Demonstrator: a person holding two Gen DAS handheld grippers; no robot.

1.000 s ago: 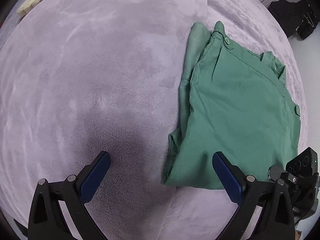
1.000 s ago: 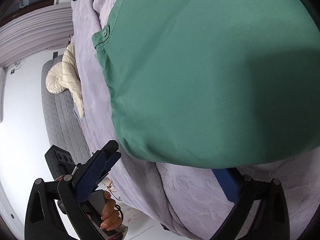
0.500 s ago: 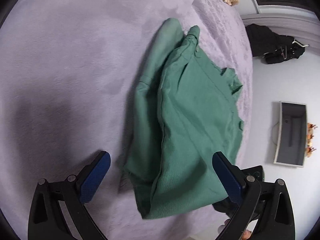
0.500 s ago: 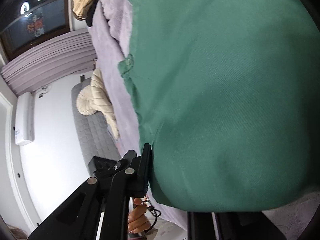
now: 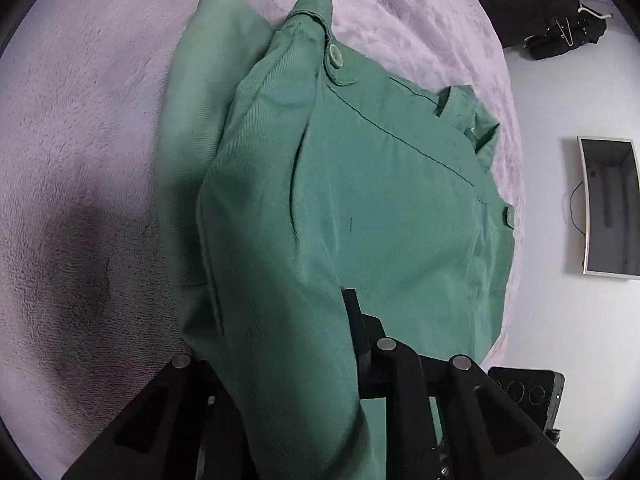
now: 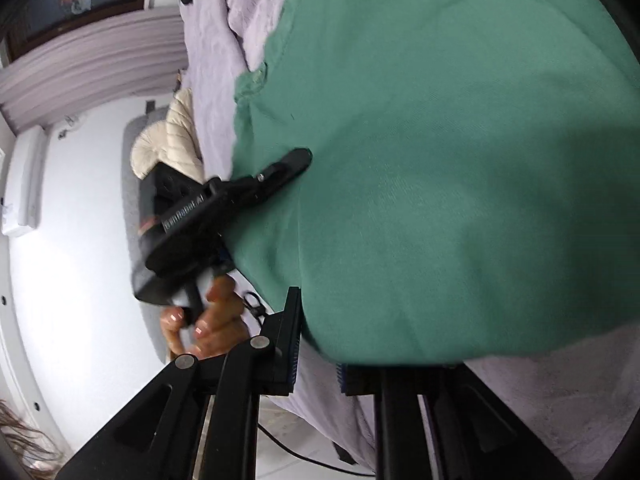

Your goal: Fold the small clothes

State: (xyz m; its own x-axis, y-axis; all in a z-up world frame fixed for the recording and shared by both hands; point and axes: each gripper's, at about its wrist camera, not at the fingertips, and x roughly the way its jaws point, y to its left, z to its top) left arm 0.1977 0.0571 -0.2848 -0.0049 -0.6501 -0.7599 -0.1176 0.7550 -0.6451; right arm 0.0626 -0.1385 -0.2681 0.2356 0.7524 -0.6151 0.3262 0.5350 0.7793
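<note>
Green twill, a small buttoned garment (image 5: 360,200), lies on the lilac plush bed cover (image 5: 80,160) and fills the left wrist view from its centre out to three o'clock. At six o'clock there, the left gripper (image 5: 304,360) has the garment's near edge bunched up between its fingers; its jaws are closing, and the cloth already rises in a ridge from the pinch, so the pads look to be pressing on it. At eleven o'clock a sleeve or side panel lies doubled under the body, its button (image 5: 335,57) facing up.

In the right wrist view the same garment covers everything from twelve to four o'clock. The right gripper (image 6: 318,364) sits at six o'clock with the hem drawn between its fingers; its jaws are easing very slightly apart, yet the cloth is still caught there. The left gripper shows again at nine o'clock, biting the neighbouring corner.

Judging by this, both near corners are taken and the fold itself has not begun. Next, both hands should lift together and carry the edge away, toward the buttons, keeping it level and taut.
</note>
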